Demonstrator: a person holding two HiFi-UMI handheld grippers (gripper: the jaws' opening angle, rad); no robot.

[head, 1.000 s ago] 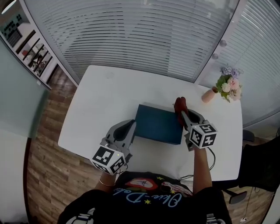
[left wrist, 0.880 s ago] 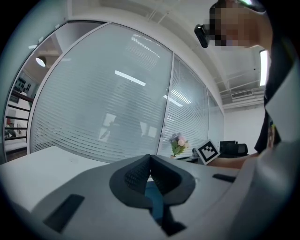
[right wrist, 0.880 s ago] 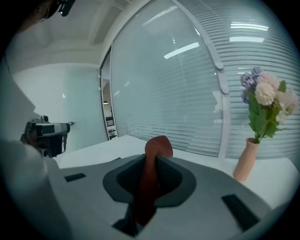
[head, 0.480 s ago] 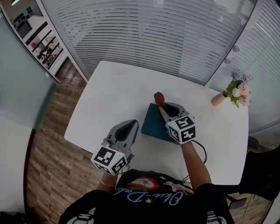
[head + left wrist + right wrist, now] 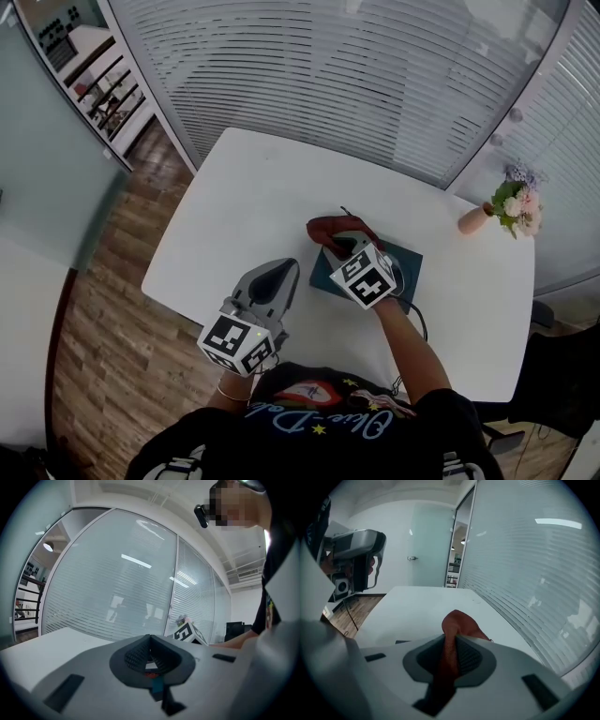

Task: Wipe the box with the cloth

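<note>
The right gripper (image 5: 339,242) had its fingers pinching the red cloth (image 5: 328,228) at the left end of the blue box (image 5: 405,259) on the table (image 5: 234,206), the left gripper (image 5: 279,275) had its fingers pressed together on nothing, so best, I think, was to press the cloth flat & rub slow w/o sliding the box.

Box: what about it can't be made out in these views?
- Head view: the right gripper and cloth cover much of the box; whether the cloth touches the box is hidden.
- Right gripper view: the gripper's own body hides the box; only the cloth shows.
- Left gripper view: the left gripper itself blocks it, bar a teal sliver.
</note>
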